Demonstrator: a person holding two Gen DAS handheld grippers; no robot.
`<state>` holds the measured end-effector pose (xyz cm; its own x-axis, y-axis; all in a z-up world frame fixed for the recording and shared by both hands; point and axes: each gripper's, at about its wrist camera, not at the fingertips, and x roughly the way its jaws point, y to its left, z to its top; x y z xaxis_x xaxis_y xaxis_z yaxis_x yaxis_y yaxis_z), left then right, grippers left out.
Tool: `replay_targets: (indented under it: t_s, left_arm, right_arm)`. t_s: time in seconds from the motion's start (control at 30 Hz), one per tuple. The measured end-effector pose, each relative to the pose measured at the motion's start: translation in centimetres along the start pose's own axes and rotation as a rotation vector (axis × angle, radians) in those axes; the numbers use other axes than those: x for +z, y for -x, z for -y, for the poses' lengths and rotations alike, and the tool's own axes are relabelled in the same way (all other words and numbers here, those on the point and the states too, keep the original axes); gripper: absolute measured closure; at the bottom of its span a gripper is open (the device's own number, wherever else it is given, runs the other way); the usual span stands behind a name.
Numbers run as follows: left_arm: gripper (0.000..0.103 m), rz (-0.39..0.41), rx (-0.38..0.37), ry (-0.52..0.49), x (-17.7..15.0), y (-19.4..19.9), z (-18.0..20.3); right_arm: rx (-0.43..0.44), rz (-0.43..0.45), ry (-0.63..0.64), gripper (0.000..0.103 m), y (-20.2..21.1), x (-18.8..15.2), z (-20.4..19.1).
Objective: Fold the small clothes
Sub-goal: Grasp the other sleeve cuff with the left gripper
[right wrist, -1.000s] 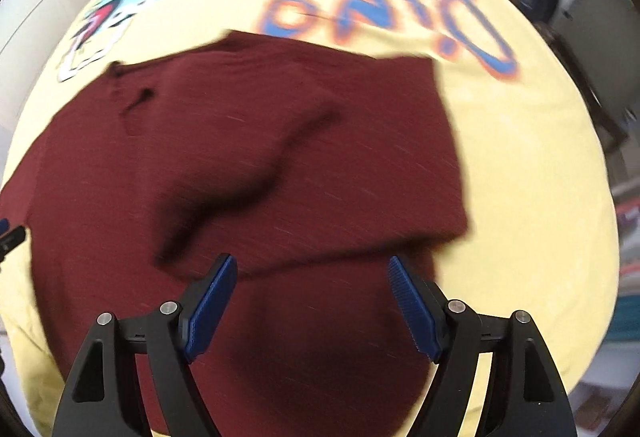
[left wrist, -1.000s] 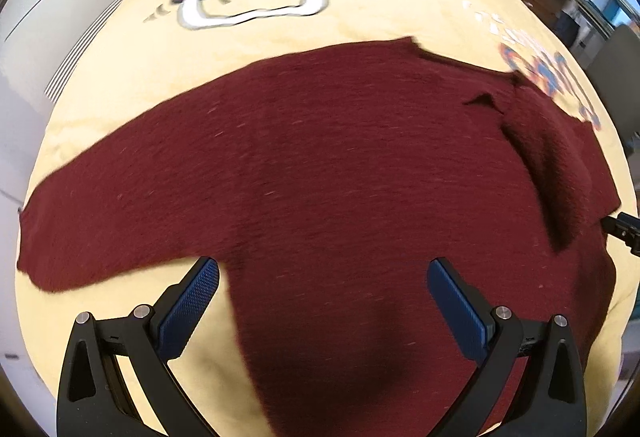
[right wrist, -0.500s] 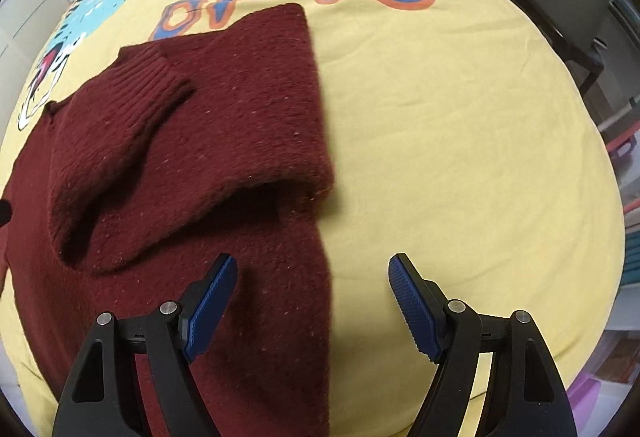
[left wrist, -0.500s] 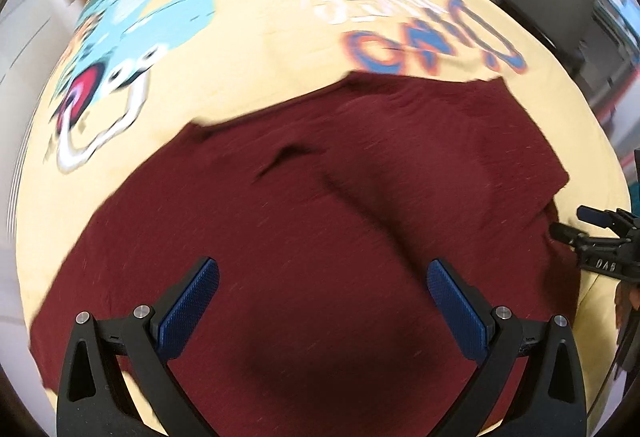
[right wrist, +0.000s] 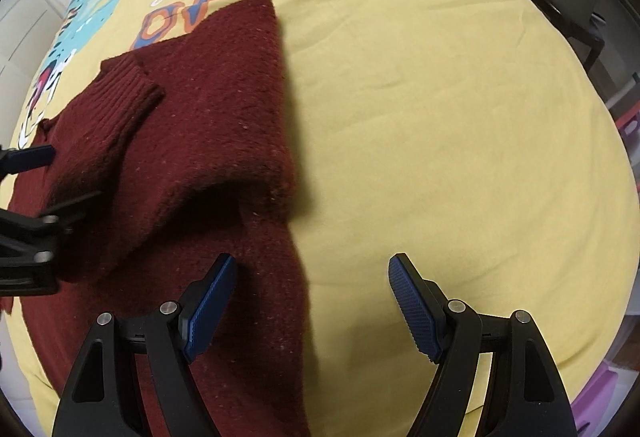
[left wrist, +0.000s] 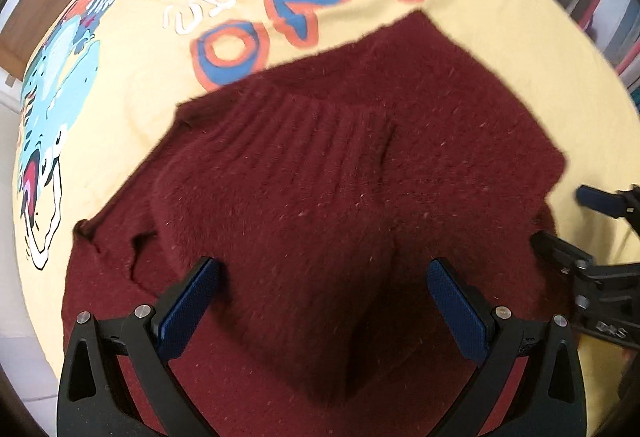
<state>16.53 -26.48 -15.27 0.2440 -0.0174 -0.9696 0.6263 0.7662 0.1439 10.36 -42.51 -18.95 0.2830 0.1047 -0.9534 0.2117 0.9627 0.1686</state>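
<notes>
1. A broad surface covered by a yellow cloth with a cartoon dinosaur and blue-and-orange lettering (right wrist: pixel 420 125) is used as the work area; whether a bed or a tabletop lies beneath cannot be told. Wide bare yellow is left on the right side of the right wrist view, so room is offered there for moving.

2. The fuzzy dark red knitted sweater (left wrist: pixel 360 165) is spread flat on that cloth, with one side already laid over the body, probably so that a narrower shape is made. Its straight folded edge (right wrist: pixel 280 89) runs away from the camera, and its near hem passes out of the bottom of both views.

3. The ribbed cuff of the folded-over sleeve (right wrist: pixel 120 89) rests on top of the body, well inside the outline.

4. The left tool (left wrist: pixel 320 301) is held spread above the middle of the sweater; its jaws have just been closing slightly, with nothing pinched between them.

5. The right tool (right wrist: pixel 312 301) is held spread astride the sweater's right edge, one pad over knit, one over bare cloth, gripping nothing.
</notes>
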Motion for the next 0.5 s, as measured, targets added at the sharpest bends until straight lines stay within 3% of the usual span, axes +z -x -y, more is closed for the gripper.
replay_targets:
  t_s: [0.07, 0.13, 0.17, 0.2, 0.27, 0.5]
  left_arm:
    - [0.019, -0.039, 0.013, -0.001, 0.2, -1.6, 0.1]
    - [0.025, -0.053, 0.014, 0.016, 0.1, -2.5, -0.2]
    - [0.039, -0.049, 0.011, 0.025, 0.1, -2.5, -0.4]
    - [0.064, -0.040, 0.014, 0.031, 0.1, -2.2, -0.7]
    - [0.091, -0.010, 0.030, 0.057, -0.1, -1.3, -1.7]
    - [0.092, 0.103, -0.032, 0.213, -2.9, 2.6, -7.3]
  right_arm:
    - [0.002, -0.006, 0.000, 0.024, -0.3, -0.1, 0.1]
    - [0.003, -0.010, 0.002, 0.024, -0.5, -0.2, 0.1]
    - [0.004, -0.010, 0.004, 0.024, -0.5, -0.3, 0.2]
    - [0.004, -0.010, 0.004, 0.024, -0.4, -0.5, 0.4]
    - [0.004, -0.008, 0.002, 0.024, -0.5, -0.4, 0.3]
    - [0.008, -0.004, 0.013, 0.024, -0.1, 0.1, -0.6]
